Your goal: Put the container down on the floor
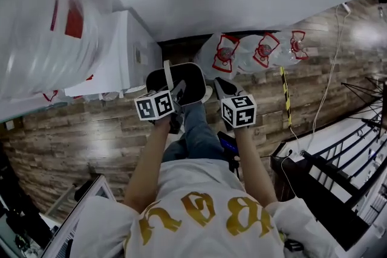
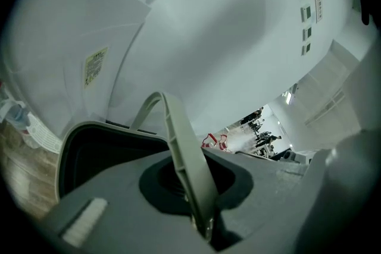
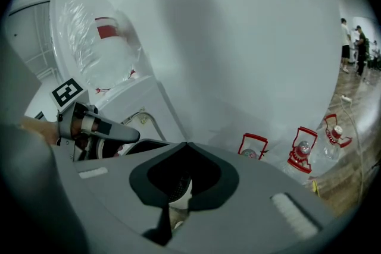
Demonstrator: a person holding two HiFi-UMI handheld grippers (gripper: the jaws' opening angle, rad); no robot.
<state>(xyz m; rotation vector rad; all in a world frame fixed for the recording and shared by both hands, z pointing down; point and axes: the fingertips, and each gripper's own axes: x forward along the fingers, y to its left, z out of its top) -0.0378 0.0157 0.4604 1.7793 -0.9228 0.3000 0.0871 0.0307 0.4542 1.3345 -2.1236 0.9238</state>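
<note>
Arms fwd, L gripper (image 1: 176, 95) on container (image 1: 195, 79) handle (image 2: 184, 157), R gripper (image 1: 219, 89) closed

From my head, my left claw (image 1: 179, 92) covers the near side of the container (image 1: 195, 80), so I can't see its bottom. In the left gripper view my claw hides most of it; only one dark corner shows. Up and left of the container, a big plastic bag (image 1: 42, 27) is blurry and cut off. The sticker (image 1: 138, 55) on the white box (image 1: 118, 66) left of the container is too small to read.
</note>
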